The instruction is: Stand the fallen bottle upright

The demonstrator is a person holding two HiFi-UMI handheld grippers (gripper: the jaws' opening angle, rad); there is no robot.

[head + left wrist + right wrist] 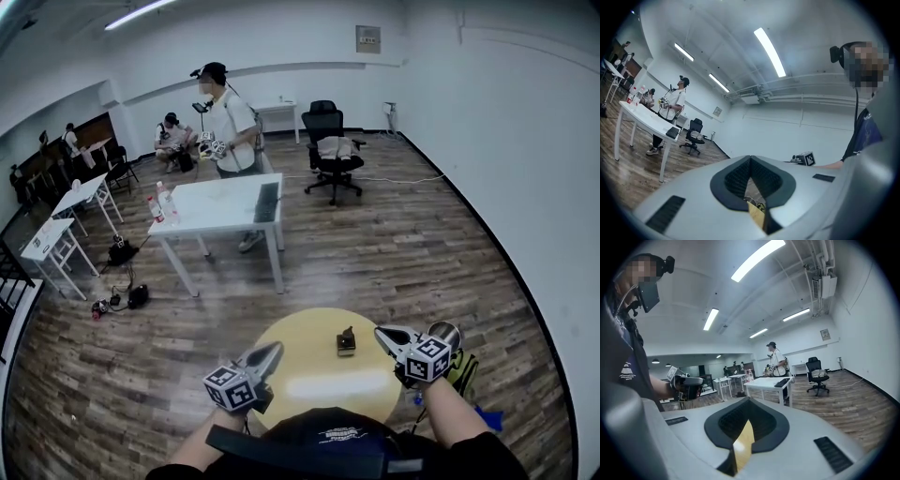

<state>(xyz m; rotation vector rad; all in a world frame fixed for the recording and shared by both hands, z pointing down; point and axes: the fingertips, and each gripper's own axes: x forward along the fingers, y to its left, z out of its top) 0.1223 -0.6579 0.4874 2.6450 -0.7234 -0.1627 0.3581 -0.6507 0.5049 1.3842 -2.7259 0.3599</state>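
Observation:
A small dark bottle [346, 341] with a pale label sits near the middle of the round yellow table [305, 375]; I cannot tell whether it is upright or lying. My left gripper [277, 347] hovers over the table's left side, jaws together, a short way left of the bottle. My right gripper [379, 330] is just right of the bottle, also closed and holding nothing. In the left gripper view the left gripper [750, 159] has its tips meeting, with a sliver of table under them. The right gripper view shows the right gripper [749, 400] shut the same way.
A white table [220, 202] with a keyboard and bottles stands farther back, a person [230, 122] behind it. A black office chair [330, 150] is at the back. Small white tables [56, 234] line the left wall. A metal cup [445, 332] and green gear sit right of my right hand.

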